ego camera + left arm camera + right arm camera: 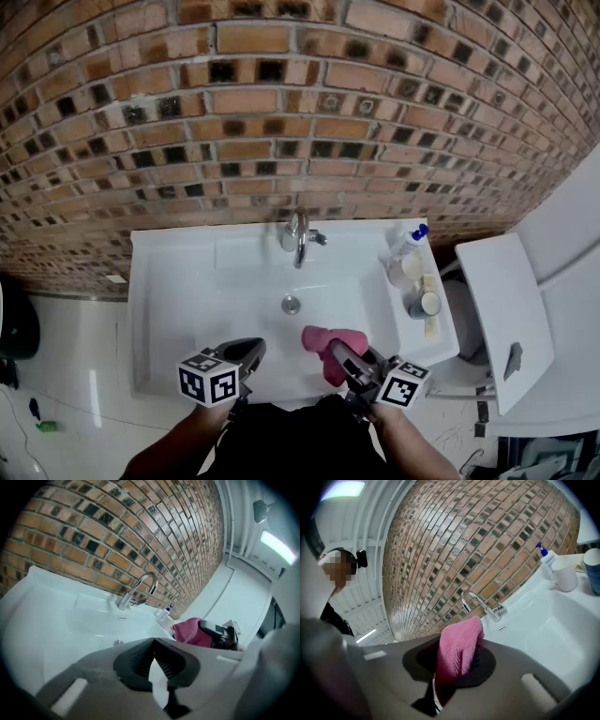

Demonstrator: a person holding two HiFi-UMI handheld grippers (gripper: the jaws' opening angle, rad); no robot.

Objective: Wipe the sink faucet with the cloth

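A chrome faucet [298, 234] stands at the back of the white sink [178, 281], above the drain [291, 304]. My right gripper [346, 356] is over the sink's front right part, shut on a pink cloth [328, 345] that sticks out past its jaws. In the right gripper view the pink cloth [459, 649] hangs folded between the pads, and the faucet [480, 604] lies well beyond it. My left gripper [250, 350] hovers at the front edge, shut and holding nothing. The left gripper view shows the faucet [138, 588] far ahead and the pink cloth [189, 632] to its right.
A soap bottle [408, 242], a white cup [565, 576] and a small tin [427, 303] sit on the sink's right rim. A white toilet tank [497, 309] stands to the right. A brick wall [281, 112] rises directly behind the faucet.
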